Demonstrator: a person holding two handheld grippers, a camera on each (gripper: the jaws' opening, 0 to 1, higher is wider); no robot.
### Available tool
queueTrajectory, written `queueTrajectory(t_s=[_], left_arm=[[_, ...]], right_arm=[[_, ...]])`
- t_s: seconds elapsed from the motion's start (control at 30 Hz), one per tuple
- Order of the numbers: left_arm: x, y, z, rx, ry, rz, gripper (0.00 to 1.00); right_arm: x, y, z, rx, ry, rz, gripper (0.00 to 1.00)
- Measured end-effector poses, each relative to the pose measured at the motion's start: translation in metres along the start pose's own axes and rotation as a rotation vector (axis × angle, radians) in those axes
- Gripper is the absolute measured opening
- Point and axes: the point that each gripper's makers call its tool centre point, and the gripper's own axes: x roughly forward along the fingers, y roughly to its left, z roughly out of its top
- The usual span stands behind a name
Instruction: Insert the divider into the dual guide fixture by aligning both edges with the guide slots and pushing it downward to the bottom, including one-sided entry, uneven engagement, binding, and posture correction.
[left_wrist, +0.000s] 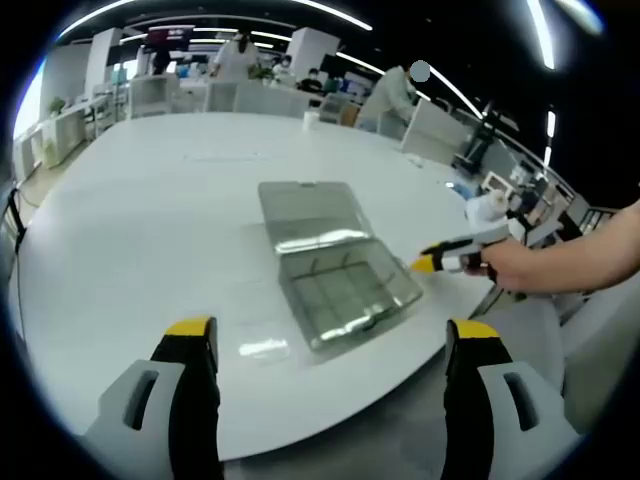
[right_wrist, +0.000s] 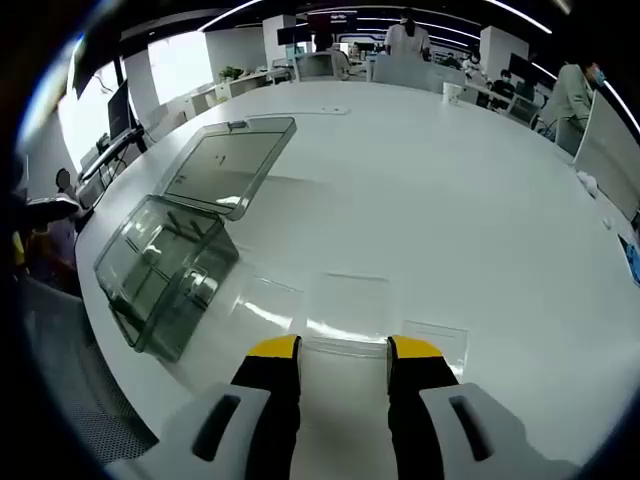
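A clear plastic box, the guide fixture (left_wrist: 345, 295), stands on the white table (left_wrist: 150, 220) with its lid (left_wrist: 310, 210) folded back flat. Thin clear partitions show inside it. My left gripper (left_wrist: 330, 330) hovers near the table's front edge, jaws wide open and empty. A clear divider (left_wrist: 262, 348) lies flat just ahead of its left jaw. My right gripper (left_wrist: 430, 263), held by a hand, sits to the right of the box. In the right gripper view the fixture (right_wrist: 160, 275) is at the left, and my right gripper (right_wrist: 343, 348) is open by a narrow gap above flat clear dividers (right_wrist: 352, 292).
The table's rounded edge (right_wrist: 120, 340) runs close to the fixture, with floor beyond it. A small white object (left_wrist: 310, 117) stands at the far side. Desks, partitions (left_wrist: 250, 98) and several people (right_wrist: 570, 95) are in the background.
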Motion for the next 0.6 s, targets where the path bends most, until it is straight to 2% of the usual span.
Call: queueTrajectory(t_s=[0.43, 0.47, 0.5, 0.53, 0.57, 0.6], left_arm=[[0.003, -0.004, 0.002, 0.000, -0.002, -0.012, 0.92], [0.003, -0.004, 0.002, -0.001, -0.001, -0.013, 0.92], [0.004, -0.005, 0.002, -0.001, -0.002, -0.014, 0.92], [0.004, -0.005, 0.002, 0.000, -0.001, -0.014, 0.92], [0.004, -0.005, 0.002, -0.001, -0.002, -0.014, 0.92], [0.004, -0.005, 0.002, -0.002, -0.001, -0.015, 0.92]], right_arm=[[-0.005, -0.003, 0.003, 0.003, -0.015, 0.006, 0.29], [-0.006, -0.005, 0.001, 0.007, -0.009, 0.002, 0.02], [-0.010, -0.001, -0.003, -0.049, 0.009, 0.060, 0.00], [-0.009, -0.017, -0.006, 0.031, -0.003, -0.032, 0.00], [-0.001, -0.008, -0.011, -0.019, 0.002, 0.035, 0.00], [0.002, -0.007, -0.019, -0.106, 0.062, 0.041, 0.00]])
